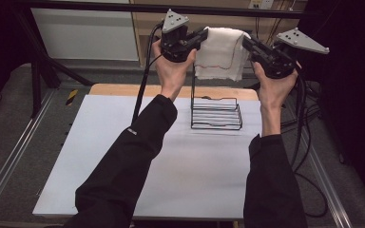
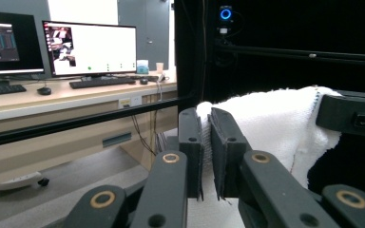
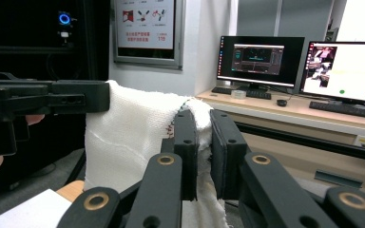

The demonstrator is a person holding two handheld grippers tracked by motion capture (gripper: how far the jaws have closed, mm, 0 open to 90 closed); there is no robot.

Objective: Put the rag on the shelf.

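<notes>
**Mia:** Where is the white towel point(image 1: 222, 53)?

**Sam:** Up in the air, high over the counter point(image 1: 100, 156). It is pulled out flat between the two grippers. Its long way runs side to side, and the rest hangs down.

**Mia:** Who holds it?

**Sam:** Both. The left gripper point(image 1: 200, 38) pinches the left top edge, and the right gripper point(image 1: 247, 42) pinches the right top edge. In each gripper view the jaws are squeezed nearly together with towel cloth between them.

**Mia:** What is under it?

**Sam:** A black wire rack point(image 1: 216, 113) stands on the counter, right below the towel and a bit toward the person. Both hands look about as near to it. I think the towel must come down onto the rack's tall bar, so it should stay level.

**Mia:** And the counter?

**Sam:** It has a white sheet on top, with a wood edge at the back. Farther off in the room there is a desk with screens point(image 2: 94, 47) and a keyboard point(image 2: 100, 82).
</notes>
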